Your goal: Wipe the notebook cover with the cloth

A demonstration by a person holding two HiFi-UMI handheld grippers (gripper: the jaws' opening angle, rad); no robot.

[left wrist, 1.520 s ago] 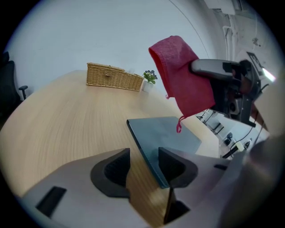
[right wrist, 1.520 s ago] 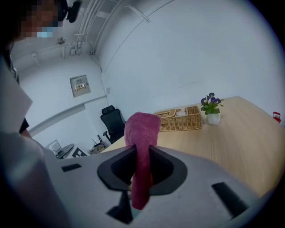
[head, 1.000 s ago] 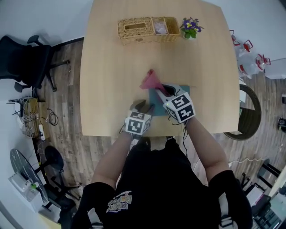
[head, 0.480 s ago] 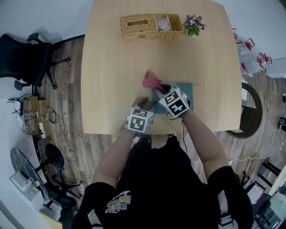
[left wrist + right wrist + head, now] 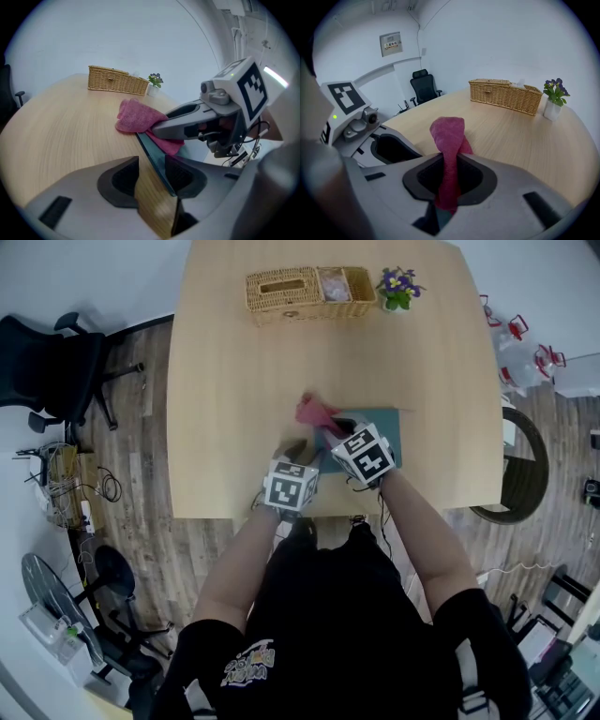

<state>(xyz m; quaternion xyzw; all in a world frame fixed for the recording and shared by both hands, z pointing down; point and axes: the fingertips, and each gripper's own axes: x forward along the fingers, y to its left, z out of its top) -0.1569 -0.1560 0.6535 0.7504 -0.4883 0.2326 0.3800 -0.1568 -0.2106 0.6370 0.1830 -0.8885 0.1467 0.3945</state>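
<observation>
You're pinching the cloth [image 5: 447, 133] tight in the right gripper [image 5: 449, 178], bunched at the left edge of the notebook [image 5: 386, 423], near the table's [image 5: 234, 362] front. The left gripper [image 5: 152, 176] is standing with its jaws apart astride a notebook corner (not clamping) — so a wipe risks dragging the book sideways.

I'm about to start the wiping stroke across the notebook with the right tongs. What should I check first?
1. Grip: the right tongs are closed on the cloth: ok.
2. Contact: the cloth drapes over the far left corner of the notebook and lies partly on the table: ok.
3. Hold-down: the left tongs have their jaws apart, astride the notebook's near edge. Whether they press it down: cannot tell.
4. Cover: the notebook lies closed and flat: ok.
5. Path: the basket and flower pot stand at the table's far edge, away from the notebook: ok.
</observation>
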